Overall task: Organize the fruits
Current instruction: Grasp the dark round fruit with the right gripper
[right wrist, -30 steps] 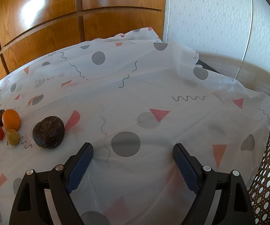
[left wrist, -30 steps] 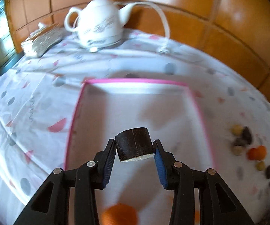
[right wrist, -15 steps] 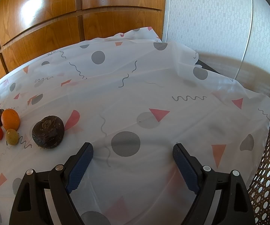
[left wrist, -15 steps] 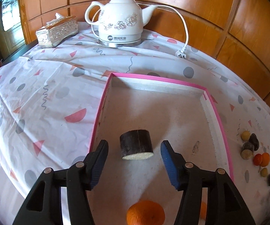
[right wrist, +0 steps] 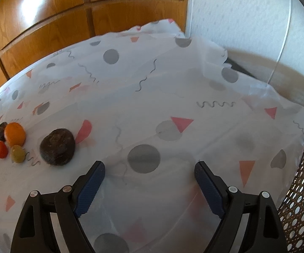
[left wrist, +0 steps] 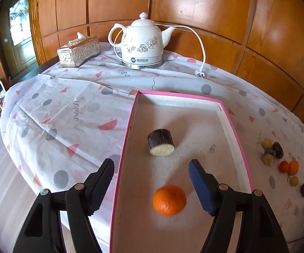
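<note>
My left gripper has pulled back from the dark cut fruit piece, jaws just opening — nothing between them now, the piece lying free on the pink tray floor. It is pitched down over the tray's near end, above an orange. My right gripper — spread wide, empty — is tilted down over bare tablecloth; loose fruits lie to its left.
</note>
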